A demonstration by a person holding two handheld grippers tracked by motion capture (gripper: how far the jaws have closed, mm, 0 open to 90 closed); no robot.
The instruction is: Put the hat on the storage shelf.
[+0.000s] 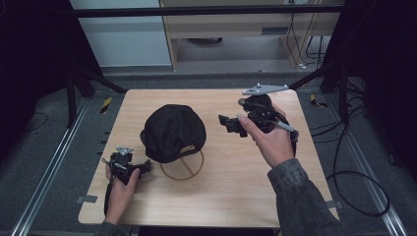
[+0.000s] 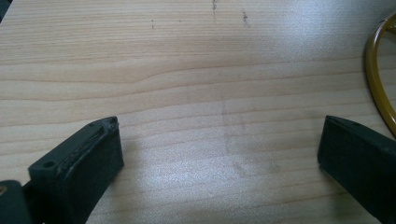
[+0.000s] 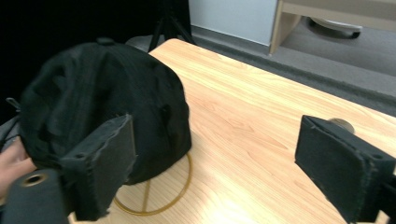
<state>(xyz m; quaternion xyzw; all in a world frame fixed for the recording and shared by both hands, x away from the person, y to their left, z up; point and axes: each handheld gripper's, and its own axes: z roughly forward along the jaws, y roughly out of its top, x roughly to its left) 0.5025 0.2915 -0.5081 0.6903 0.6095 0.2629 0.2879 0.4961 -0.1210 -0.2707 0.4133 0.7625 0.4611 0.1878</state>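
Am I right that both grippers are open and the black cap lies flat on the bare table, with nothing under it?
Not quite. Both the left gripper and right gripper are open, but the black cap sits on a gold wire stand, not flat on the table. The high view and right gripper view show the ring beneath it.

A grey-green mottled sleeve (image 1: 300, 196) is covering the person's right forearm; both black grippers are wearing grey three-cornered plates (image 1: 264, 89), black cables (image 1: 361, 187) trailing off them.

Lab/test rig: black frame (image 1: 206, 11), floor rails (image 1: 46, 172), loose cables (image 1: 361, 189), bare table (image 1: 236, 196).
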